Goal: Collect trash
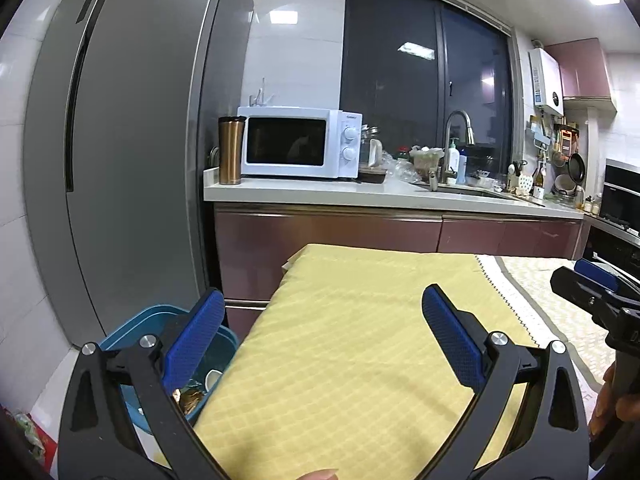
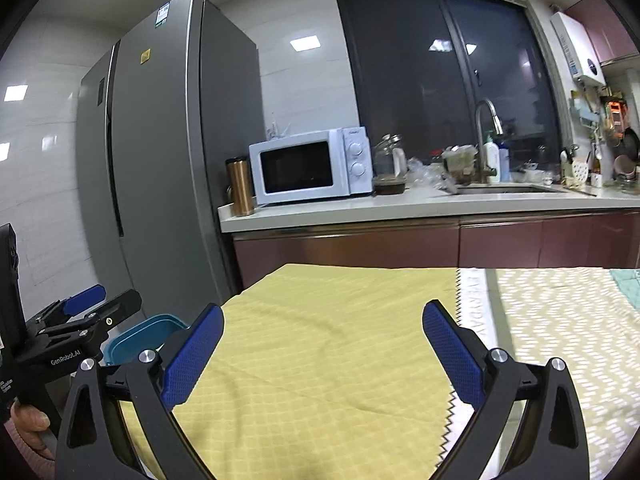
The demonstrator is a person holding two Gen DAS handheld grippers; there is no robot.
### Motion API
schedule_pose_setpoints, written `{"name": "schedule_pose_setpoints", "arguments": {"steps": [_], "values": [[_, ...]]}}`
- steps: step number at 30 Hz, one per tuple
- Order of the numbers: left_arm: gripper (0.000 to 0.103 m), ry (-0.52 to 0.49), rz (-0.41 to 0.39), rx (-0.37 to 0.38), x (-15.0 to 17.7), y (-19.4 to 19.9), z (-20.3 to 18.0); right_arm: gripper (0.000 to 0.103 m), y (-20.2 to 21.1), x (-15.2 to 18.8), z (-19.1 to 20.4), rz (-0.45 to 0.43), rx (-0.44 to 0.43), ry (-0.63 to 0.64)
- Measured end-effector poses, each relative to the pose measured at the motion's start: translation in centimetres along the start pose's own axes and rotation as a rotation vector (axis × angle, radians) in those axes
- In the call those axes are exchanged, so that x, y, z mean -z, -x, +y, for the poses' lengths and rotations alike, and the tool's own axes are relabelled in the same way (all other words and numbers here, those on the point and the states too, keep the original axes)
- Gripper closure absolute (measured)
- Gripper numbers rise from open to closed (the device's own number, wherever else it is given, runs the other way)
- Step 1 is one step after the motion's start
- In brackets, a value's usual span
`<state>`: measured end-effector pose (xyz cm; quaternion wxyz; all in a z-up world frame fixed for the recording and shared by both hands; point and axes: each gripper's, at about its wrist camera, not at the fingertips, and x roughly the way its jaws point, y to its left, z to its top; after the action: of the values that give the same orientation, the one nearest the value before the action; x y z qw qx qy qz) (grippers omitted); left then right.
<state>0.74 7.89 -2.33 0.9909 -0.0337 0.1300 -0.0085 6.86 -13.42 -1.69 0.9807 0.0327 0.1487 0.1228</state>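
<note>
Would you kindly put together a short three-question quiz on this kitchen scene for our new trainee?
1. True or false: the yellow cloth between the left gripper fingers has trash lying on it.
2. Which side of the cloth is the blue bin on in the left wrist view: A left, B right, C far end?
3. Fill in: beside the microwave, toward the fridge, stands a copper-coloured ____.

Key:
1. False; the cloth is bare.
2. A.
3. Tumbler.
</note>
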Motion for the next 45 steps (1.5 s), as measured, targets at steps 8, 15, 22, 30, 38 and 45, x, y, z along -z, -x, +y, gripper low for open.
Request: {"name": "schedule_pose_setpoints", "arguments": {"steps": [8,15,22,30,38,45], "values": [[0.006,-0.019,-0.024,0.003,0.2,-0.1,-1.3,0.007,1.1,0.3,-0.6,-0.019,0.040,0.002],[0.006,-0.025,-0.040,-0.002,0.3,0.1,-1.5,0.007,1.9,0.5,-1.1,-0.044,0.063,-0.006],[0.006,-0.036,-0.051,-0.008,0.4,0.3,-1.7,0.007,2.1,0.4,-1.4,-0.051,0.071,-0.008],[0.006,-0.040,-0.055,-0.009,0.3,0.5,-1.8,0.007,2.1,0.4,-1.4,-0.049,0.072,-0.012],[0.006,-0.041,-0.057,-0.010,0.1,0.4,-1.7,0.007,2.2,0.5,-1.5,-0.046,0.074,-0.017],[0.006,-0.045,-0.065,-0.018,0.1,0.5,-1.7,0.007,2.2,0.4,-1.5,-0.049,0.075,-0.018]]}}
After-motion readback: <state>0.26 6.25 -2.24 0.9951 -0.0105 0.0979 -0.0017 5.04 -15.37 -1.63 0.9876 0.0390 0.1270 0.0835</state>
